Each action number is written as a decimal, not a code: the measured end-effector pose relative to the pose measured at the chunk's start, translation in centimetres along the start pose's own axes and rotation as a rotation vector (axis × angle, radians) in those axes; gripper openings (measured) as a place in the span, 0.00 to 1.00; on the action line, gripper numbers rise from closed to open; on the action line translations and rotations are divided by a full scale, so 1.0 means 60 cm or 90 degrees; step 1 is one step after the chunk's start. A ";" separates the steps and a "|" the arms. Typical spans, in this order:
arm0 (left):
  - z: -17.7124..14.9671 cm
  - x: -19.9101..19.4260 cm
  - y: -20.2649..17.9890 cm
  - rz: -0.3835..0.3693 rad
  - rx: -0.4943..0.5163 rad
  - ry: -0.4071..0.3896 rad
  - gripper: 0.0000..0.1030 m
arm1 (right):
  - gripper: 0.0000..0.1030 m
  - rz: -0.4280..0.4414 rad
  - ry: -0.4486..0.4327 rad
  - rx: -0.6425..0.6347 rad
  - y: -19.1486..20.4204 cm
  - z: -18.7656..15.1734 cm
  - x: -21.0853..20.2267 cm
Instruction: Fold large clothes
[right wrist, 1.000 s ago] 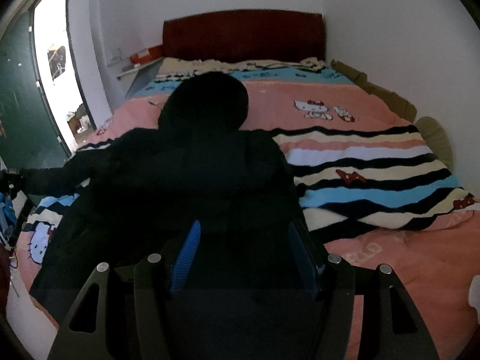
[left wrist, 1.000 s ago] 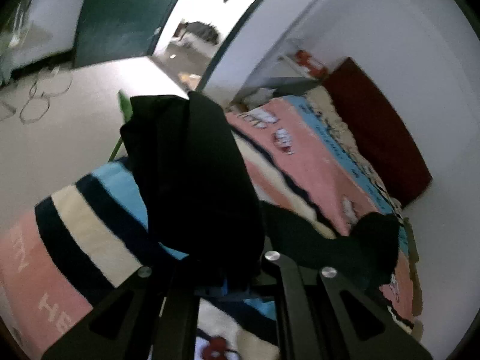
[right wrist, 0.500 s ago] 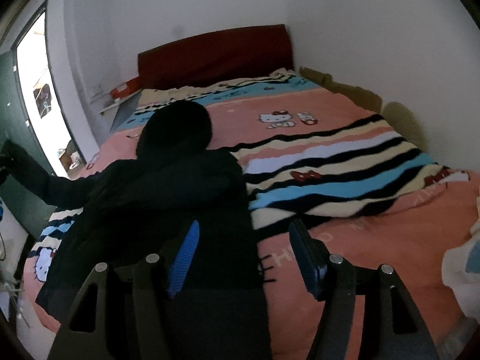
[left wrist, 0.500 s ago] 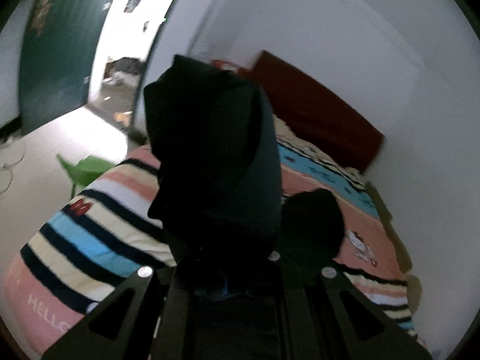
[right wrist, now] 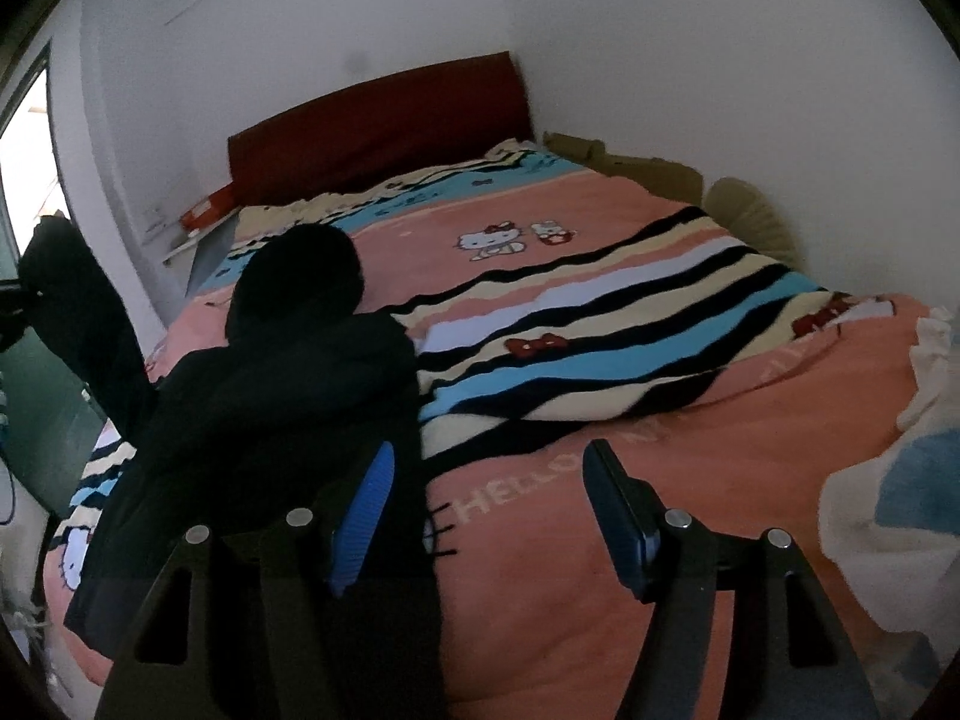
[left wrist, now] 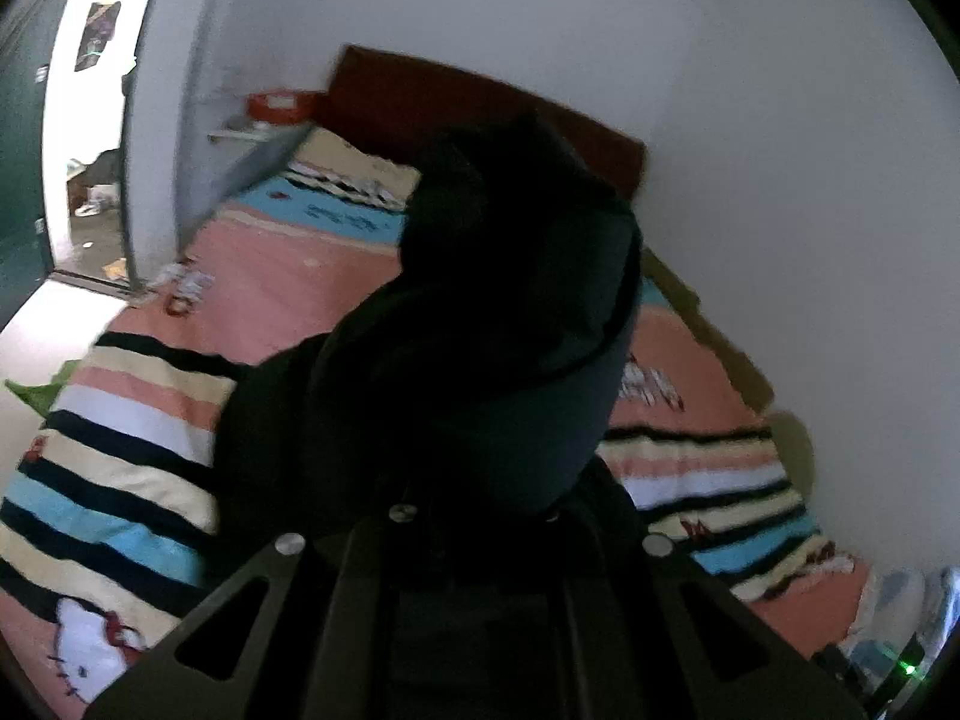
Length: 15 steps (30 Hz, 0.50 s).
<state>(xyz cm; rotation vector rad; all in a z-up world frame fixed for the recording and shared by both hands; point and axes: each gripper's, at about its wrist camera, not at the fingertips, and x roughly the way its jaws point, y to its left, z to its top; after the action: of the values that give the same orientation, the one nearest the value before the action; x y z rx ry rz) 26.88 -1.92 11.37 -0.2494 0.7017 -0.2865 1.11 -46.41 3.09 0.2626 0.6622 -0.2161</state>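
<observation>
On the left half of the bed (right wrist: 660, 546), the black hooded jacket (right wrist: 270, 396) lies flat, hood far, one sleeve (left wrist: 528, 324) lifted and pinched in the left gripper (left wrist: 474, 510). It looks soft, bulky, floppy; cuffs and hem corners seem the best holds. The right gripper (right wrist: 486, 516) has just been opening, fingers (right wrist: 360, 516) spread, nothing between them. A pale cloth (right wrist: 900, 480) crowds the near right.

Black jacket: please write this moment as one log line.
left gripper: shut on black jacket sleeve, lifted | right gripper: open, opening, empty
</observation>
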 end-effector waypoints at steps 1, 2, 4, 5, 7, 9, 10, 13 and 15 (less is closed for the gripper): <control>-0.009 0.017 -0.015 -0.003 0.006 0.010 0.06 | 0.63 -0.003 0.000 0.002 -0.005 -0.002 0.000; -0.021 0.040 -0.031 -0.008 0.013 0.025 0.06 | 0.63 -0.004 0.002 0.003 -0.008 -0.003 0.001; -0.050 0.078 -0.062 -0.014 0.027 0.051 0.06 | 0.63 -0.008 0.009 0.008 -0.015 -0.008 0.008; -0.069 0.102 -0.078 -0.013 0.036 0.067 0.06 | 0.63 -0.010 0.012 0.009 -0.017 -0.010 0.011; -0.103 0.144 -0.095 -0.012 0.046 0.097 0.06 | 0.63 -0.013 0.020 0.013 -0.022 -0.016 0.019; -0.141 0.192 -0.104 -0.005 0.056 0.131 0.06 | 0.63 -0.017 0.030 0.014 -0.027 -0.022 0.028; -0.154 0.209 -0.105 -0.002 0.060 0.143 0.06 | 0.63 -0.019 0.034 0.015 -0.029 -0.025 0.031; -0.202 0.265 -0.110 0.009 0.064 0.185 0.07 | 0.63 -0.024 0.047 0.016 -0.036 -0.033 0.042; -0.225 0.290 -0.107 0.013 0.064 0.207 0.08 | 0.63 -0.028 0.054 0.016 -0.039 -0.039 0.046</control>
<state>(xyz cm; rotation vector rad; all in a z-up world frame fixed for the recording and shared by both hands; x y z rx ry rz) 29.44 -15.52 -6.90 -0.0997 1.0065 -0.3462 1.26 -48.20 -0.80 0.2834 0.7506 -0.2568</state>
